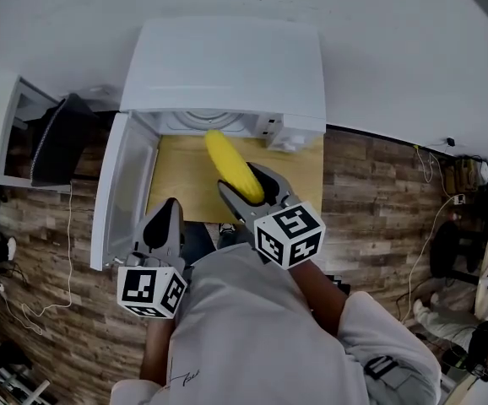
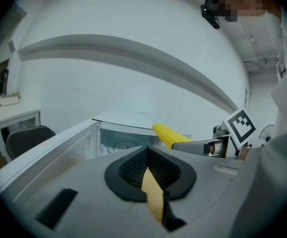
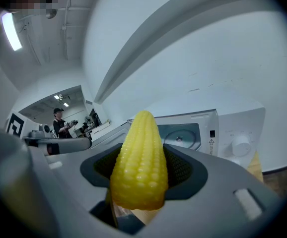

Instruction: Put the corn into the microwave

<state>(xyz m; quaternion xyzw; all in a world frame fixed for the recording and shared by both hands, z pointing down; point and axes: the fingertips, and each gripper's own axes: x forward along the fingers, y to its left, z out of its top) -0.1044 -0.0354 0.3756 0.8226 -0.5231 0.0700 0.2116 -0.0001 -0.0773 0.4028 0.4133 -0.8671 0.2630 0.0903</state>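
Corn cob (image 1: 225, 160) is pinched at its butt end by the right gripper (image 1: 246, 189), tip aimed at 11 o'clock, lined up for the open microwave (image 1: 227, 66) at 12. The left gripper (image 1: 169, 216) is held low at 7 o'clock beside the door (image 1: 117, 194), jaws pressed together, empty.

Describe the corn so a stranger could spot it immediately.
Start at the white microwave, door swung open, on the wooden tabletop. Just before its opening, the right gripper clamps the corn: a bright yellow, tapered cob, the only kernel-ribbed thing among smooth white and grey surfaces.
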